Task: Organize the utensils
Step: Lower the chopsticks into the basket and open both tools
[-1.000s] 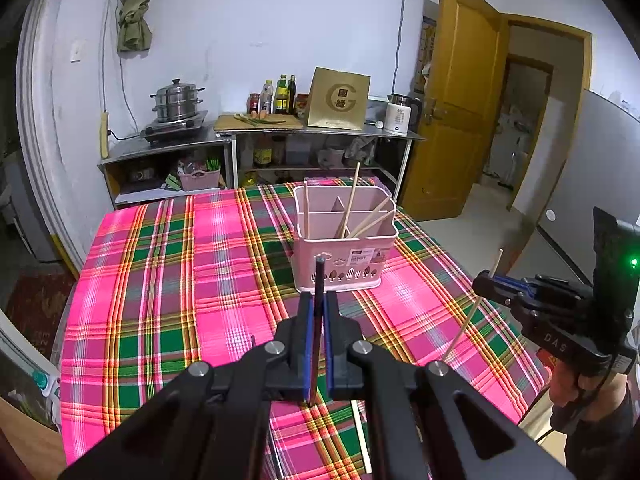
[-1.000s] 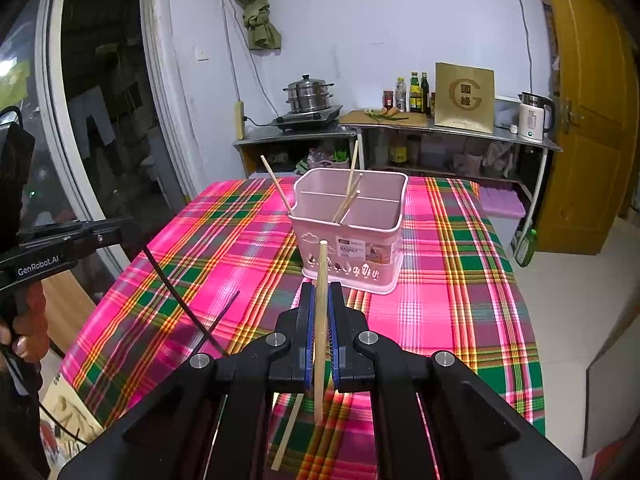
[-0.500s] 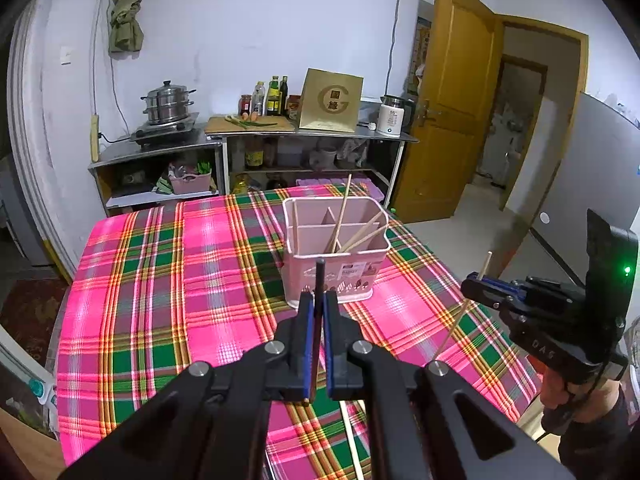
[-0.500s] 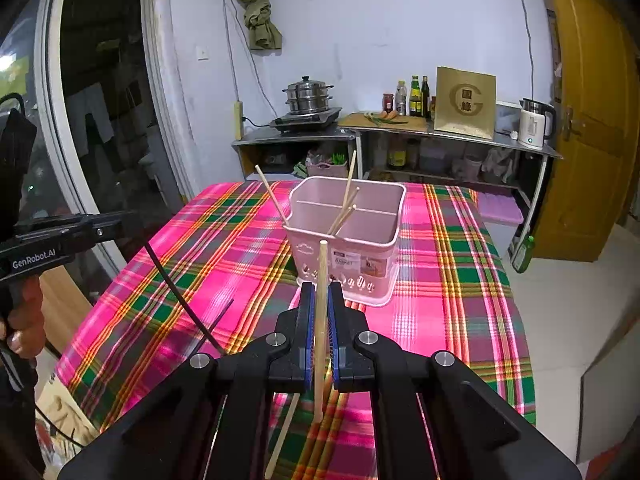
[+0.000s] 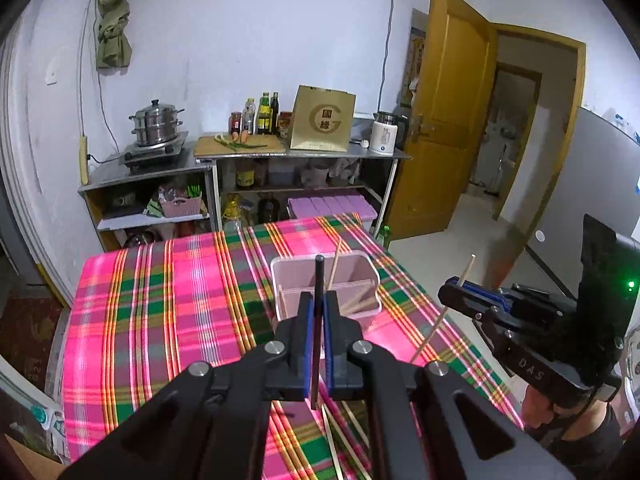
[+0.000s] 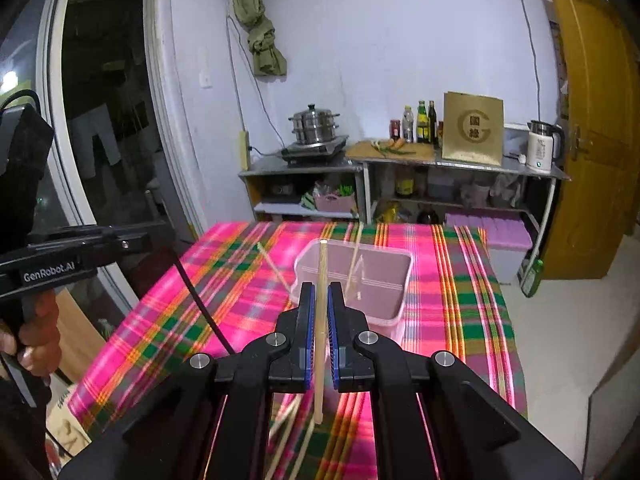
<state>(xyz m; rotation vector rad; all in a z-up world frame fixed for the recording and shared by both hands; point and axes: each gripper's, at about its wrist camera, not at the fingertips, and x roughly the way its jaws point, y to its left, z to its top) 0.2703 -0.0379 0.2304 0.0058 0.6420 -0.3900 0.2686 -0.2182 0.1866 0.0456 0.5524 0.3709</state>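
A pink divided utensil holder [image 5: 362, 270] [image 6: 394, 276] stands on the plaid table with several wooden chopsticks in it. My left gripper [image 5: 317, 312] is shut on a black chopstick [image 5: 319, 280], held upright, high above the table on the near side of the holder. My right gripper [image 6: 320, 300] is shut on a light wooden chopstick [image 6: 321, 268], also upright and raised. The right gripper also shows in the left wrist view [image 5: 456, 294], to the right of the holder. The left gripper shows at the left edge of the right wrist view [image 6: 136, 242] with its black chopstick [image 6: 200, 304].
Loose wooden chopsticks [image 5: 332, 440] [image 6: 288, 428] lie on the pink plaid tablecloth [image 5: 160, 320] near the front edge. Behind the table stand metal shelves [image 5: 248, 160] with a steamer pot, bottles and a kettle. An open door [image 5: 452, 120] is at the right.
Both grippers have risen and tipped forward with their chopsticks, so the holder now looks lower and farther. Both stay shut.
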